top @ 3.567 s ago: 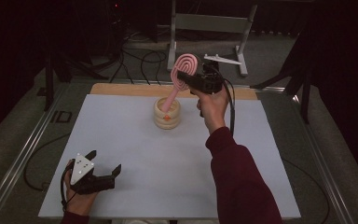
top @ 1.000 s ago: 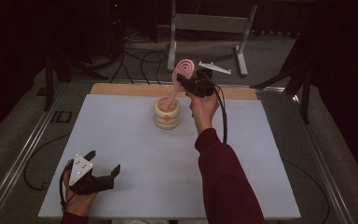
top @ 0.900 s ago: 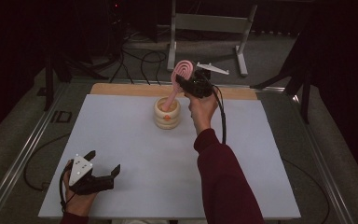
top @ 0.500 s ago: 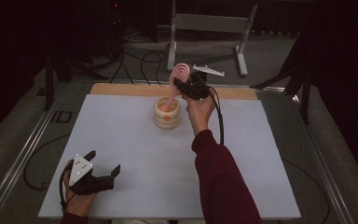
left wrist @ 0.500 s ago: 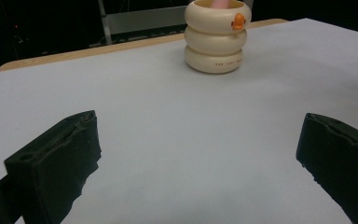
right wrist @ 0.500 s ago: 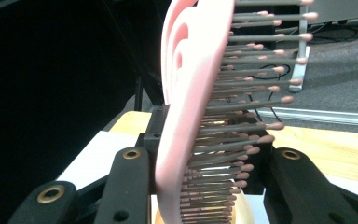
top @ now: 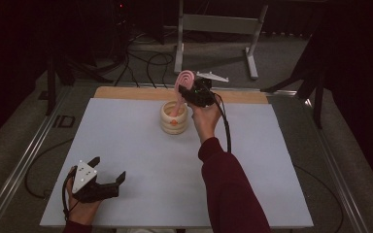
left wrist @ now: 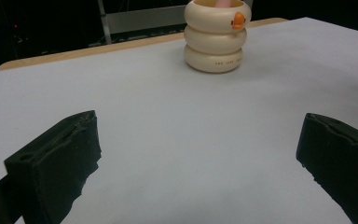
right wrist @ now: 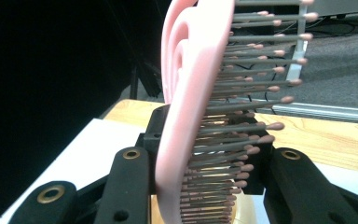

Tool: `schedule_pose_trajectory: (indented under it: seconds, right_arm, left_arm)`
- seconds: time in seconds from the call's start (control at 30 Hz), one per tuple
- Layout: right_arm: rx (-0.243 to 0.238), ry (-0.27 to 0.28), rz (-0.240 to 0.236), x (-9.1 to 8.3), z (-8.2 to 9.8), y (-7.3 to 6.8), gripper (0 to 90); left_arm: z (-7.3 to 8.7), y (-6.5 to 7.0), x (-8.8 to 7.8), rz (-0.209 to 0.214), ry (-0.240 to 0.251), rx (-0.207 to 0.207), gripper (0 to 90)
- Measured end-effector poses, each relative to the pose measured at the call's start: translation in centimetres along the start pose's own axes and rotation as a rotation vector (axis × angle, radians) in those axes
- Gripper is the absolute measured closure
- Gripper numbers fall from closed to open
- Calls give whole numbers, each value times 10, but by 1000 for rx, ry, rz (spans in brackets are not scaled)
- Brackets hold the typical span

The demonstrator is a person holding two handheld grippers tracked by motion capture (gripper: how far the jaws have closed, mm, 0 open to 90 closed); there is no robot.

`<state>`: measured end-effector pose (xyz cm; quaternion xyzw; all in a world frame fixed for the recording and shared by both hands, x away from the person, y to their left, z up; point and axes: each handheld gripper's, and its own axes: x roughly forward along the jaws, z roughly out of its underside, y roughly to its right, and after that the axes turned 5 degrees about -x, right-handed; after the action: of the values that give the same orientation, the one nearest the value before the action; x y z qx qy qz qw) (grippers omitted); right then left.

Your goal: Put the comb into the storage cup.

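Observation:
A pink hairbrush stands upright with its handle down inside a cream ribbed cup at the back middle of the white table. My right gripper is shut on the brush just below its head, above the cup. In the right gripper view the pink brush with its grey bristles sits between my black jaws. My left gripper rests open near the front left corner, holding nothing. The left gripper view shows the cup far ahead between my spread jaws.
The white table sheet has a wooden strip along its back edge. Metal rails run along both sides. A grey stand and cables lie on the floor behind the table.
My right gripper has carried the brush slightly left and lower, so its handle now sits deeper in the cup. The left gripper has not moved.

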<state>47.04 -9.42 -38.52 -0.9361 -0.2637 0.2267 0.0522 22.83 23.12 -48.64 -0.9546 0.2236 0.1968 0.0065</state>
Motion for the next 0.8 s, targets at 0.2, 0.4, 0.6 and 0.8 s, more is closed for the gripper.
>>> schedule_pose_trajectory:
  seconds: [0.2,0.4,0.6,0.8]
  right_arm:
    - [-10,-11,-5,5,6,-4,638]
    - [-6,-16,-6,6,9,-5,638]
    - [-4,-17,-4,7,12,-5,638]
    - [11,-12,-10,10,15,-8,638]
  left_arm:
    - [0,0,0,-1,-2,2,2]
    - [0,0,0,-1,-2,4,2]
    - [0,1,0,-1,-3,6,2]
    - [0,1,0,0,-3,6,2]
